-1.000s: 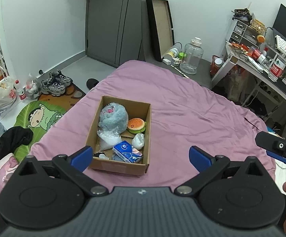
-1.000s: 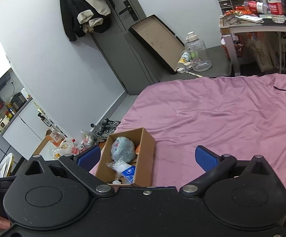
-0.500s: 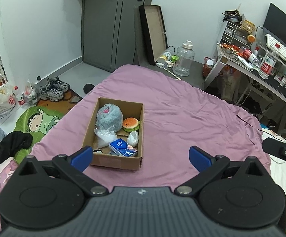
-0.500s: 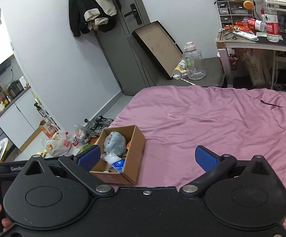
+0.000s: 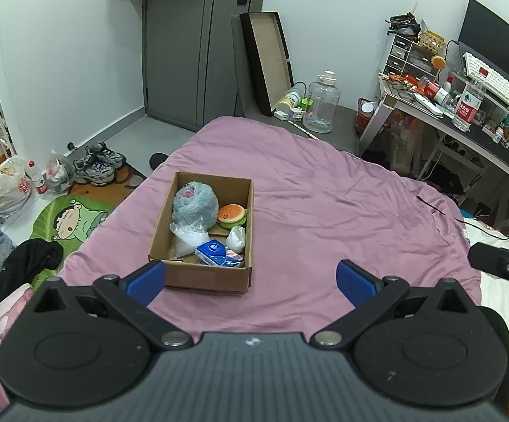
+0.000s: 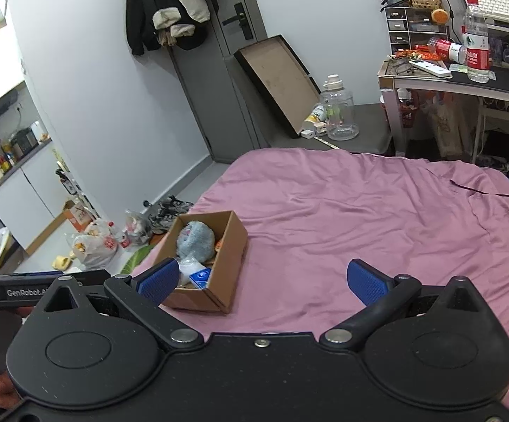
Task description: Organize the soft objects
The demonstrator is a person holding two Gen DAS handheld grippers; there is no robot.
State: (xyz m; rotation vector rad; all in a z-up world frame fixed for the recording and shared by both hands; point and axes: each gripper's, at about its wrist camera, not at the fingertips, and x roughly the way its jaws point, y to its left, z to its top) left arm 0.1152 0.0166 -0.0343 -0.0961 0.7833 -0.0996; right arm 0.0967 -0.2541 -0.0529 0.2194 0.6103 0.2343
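A cardboard box (image 5: 247, 225) (image 6: 231, 242) sits on the pink bed cover (image 5: 342, 211) (image 6: 360, 211), near its left edge. Inside lie a grey plush ball (image 5: 194, 202) (image 6: 195, 239), a burger toy (image 5: 232, 215), a clear plastic bag (image 5: 187, 237), a white soft lump (image 5: 237, 238) and a blue tissue pack (image 5: 214, 251) (image 6: 200, 277). My left gripper (image 5: 251, 279) hangs open above the bed, just short of the box, holding nothing. My right gripper (image 6: 263, 279) is open too, empty, with the box by its left fingertip (image 6: 159, 277).
Shoes (image 5: 98, 163), plastic bags (image 5: 5, 186) and a green cartoon mat (image 5: 68, 218) lie on the floor left of the bed. A big clear jug (image 5: 323, 107) and a leaning tray (image 5: 266, 59) stand past the bed's far end. A cluttered desk (image 5: 465, 112) fills the right.
Both grippers have pulled back and up from the box, so it looks smaller and farther. The box contents have not moved, and both grippers stay open.
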